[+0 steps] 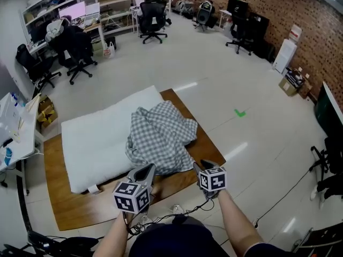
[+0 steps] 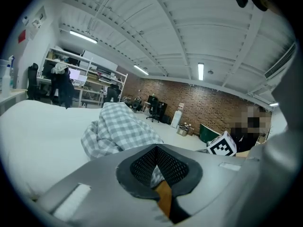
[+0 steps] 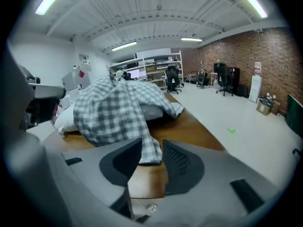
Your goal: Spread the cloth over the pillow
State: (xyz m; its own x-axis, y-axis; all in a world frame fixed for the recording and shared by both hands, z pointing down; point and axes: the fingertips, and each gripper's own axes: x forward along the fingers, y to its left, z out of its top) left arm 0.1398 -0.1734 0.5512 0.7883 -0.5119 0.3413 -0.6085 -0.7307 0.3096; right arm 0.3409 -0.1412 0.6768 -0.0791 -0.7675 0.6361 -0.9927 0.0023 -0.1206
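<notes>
- The room is a big office with a brick wall (image 1: 300, 31) on the right, chairs (image 1: 153, 20) far off and a pale floor (image 1: 241, 143).
- A wood board (image 1: 80, 208) lies on the floor. I think it is there to keep the pillow off the floor.
- The pillow (image 1: 96, 138) lies flat on the board, white and long.
- The cloth (image 1: 158, 135) sits in a heap on the right part of the pillow. Its near edge hangs down onto the board. Most of the pillow is bare on the left, so most of the job is not yet done.
- The left claw (image 1: 144, 170) is pinched shut at the near edge of the cloth. A bit of check cloth shows between its pads (image 2: 142, 167). I think it grips the edge so the cloth can be pulled flat.
- The right claw (image 1: 202, 165) is wide apart. A cloth corner lies between its jaws, but the pads do not press on it. It looks ready to bite that corner.
- Both claws are low at the near side, one at each end of the near edge. That way the cloth can be stretched between them.
- The heap will need a pull to the left and far side to cover the bare part.
</notes>
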